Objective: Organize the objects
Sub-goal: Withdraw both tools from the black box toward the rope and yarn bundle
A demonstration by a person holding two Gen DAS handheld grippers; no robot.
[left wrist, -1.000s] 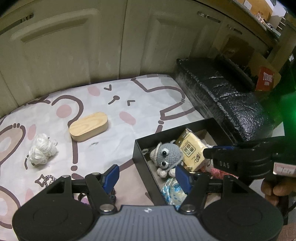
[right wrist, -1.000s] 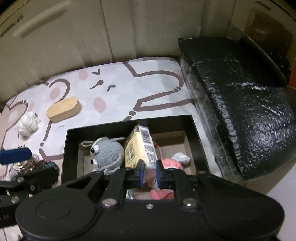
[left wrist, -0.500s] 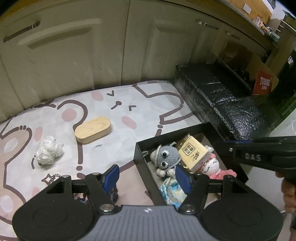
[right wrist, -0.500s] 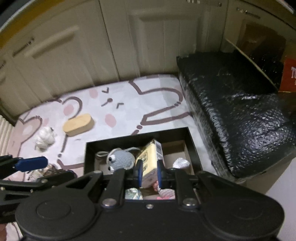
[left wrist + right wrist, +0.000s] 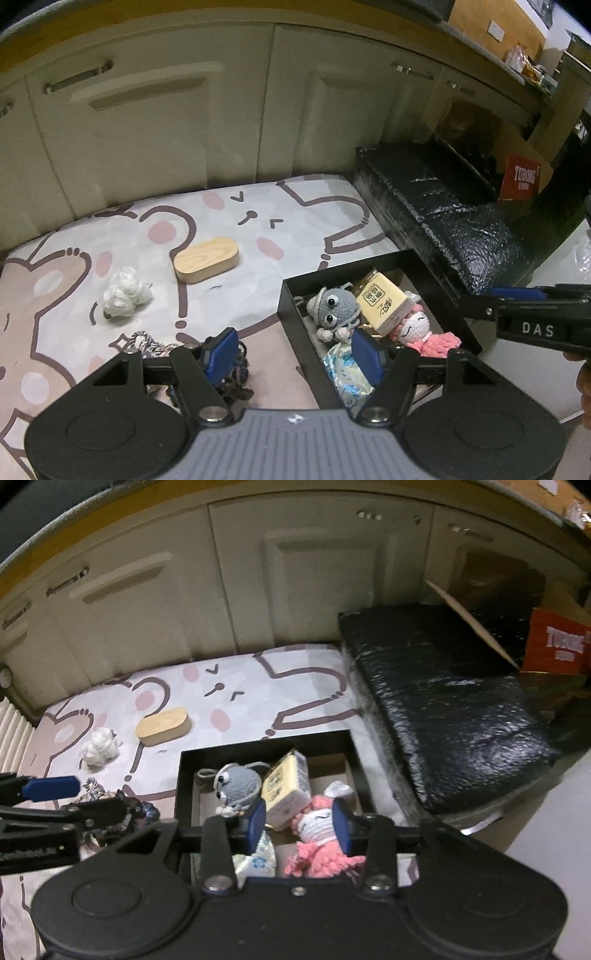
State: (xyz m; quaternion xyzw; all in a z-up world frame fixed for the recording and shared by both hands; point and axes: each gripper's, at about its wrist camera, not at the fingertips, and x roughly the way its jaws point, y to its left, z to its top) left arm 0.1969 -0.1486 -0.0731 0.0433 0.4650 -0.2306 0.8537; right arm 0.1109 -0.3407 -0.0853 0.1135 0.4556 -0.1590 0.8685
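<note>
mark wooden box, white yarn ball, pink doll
wooden box point(image 5: 207, 259), left wrist view, middle of its top.
white yarn ball point(image 5: 122, 297), left wrist view, centre of the bundle.
pink doll point(image 5: 317, 821), right wrist view, its white face.

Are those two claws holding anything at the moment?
No. The left gripper and right gripper are both open and empty; the right's jaws have just been opening above the black box.

The left gripper point(image 5: 293, 350) has a black frame with two round discs, a ribbed grey centre plate bearing a small white mark, silver pivot screws and blue pads point(image 5: 221, 350). The right gripper point(image 5: 298, 825) is all black with matching blue pads point(image 5: 255, 822) and silver screws; white letters "DAS" mark its side at the right edge of the left wrist view.
</note>
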